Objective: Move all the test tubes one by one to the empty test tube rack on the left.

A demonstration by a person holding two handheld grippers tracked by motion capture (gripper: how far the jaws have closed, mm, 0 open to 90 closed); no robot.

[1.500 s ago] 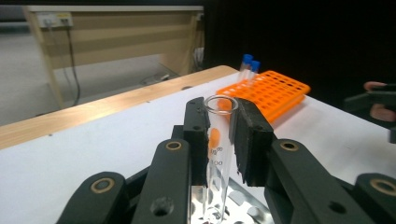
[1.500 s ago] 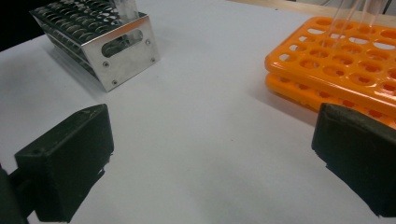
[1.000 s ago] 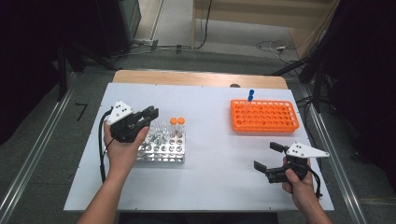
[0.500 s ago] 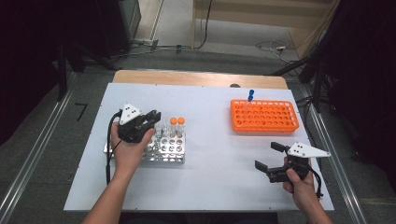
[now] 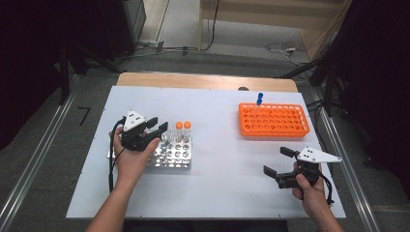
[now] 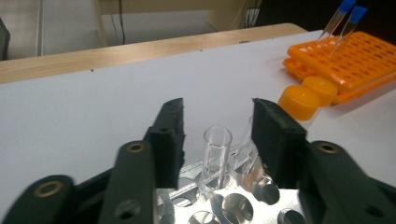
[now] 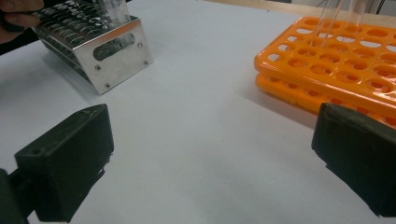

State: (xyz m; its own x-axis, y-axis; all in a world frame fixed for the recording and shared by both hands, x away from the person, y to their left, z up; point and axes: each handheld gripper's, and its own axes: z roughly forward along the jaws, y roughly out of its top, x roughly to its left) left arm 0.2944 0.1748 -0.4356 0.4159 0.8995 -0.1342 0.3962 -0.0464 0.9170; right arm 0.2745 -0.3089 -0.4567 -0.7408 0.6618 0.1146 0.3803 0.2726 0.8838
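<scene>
My left gripper (image 5: 159,124) hovers over the left end of a metal tube rack (image 5: 174,157). Its jaws have just been opening. In the left gripper view (image 6: 217,107) a clear uncapped tube (image 6: 216,154) stands in the rack (image 6: 233,205) between the pads, touching neither. Two orange-capped tubes (image 5: 183,125) stand at the rack's far side, also seen past the right jaw as orange caps (image 6: 299,101). My right gripper (image 5: 276,160) rests open near the table's front right, with nothing between its jaws (image 7: 212,126).
An orange plastic rack (image 5: 273,119) sits at the back right with two blue-capped tubes (image 5: 259,98) at its far edge. The right gripper view shows this orange rack (image 7: 336,70) and the metal rack (image 7: 109,44). A wooden strip (image 5: 203,81) borders the table's far edge.
The left gripper's jaws, shut before, now stand apart around the clear tube in the metal rack. The left hand shifted slightly toward the rack. The right hand has kept still.
</scene>
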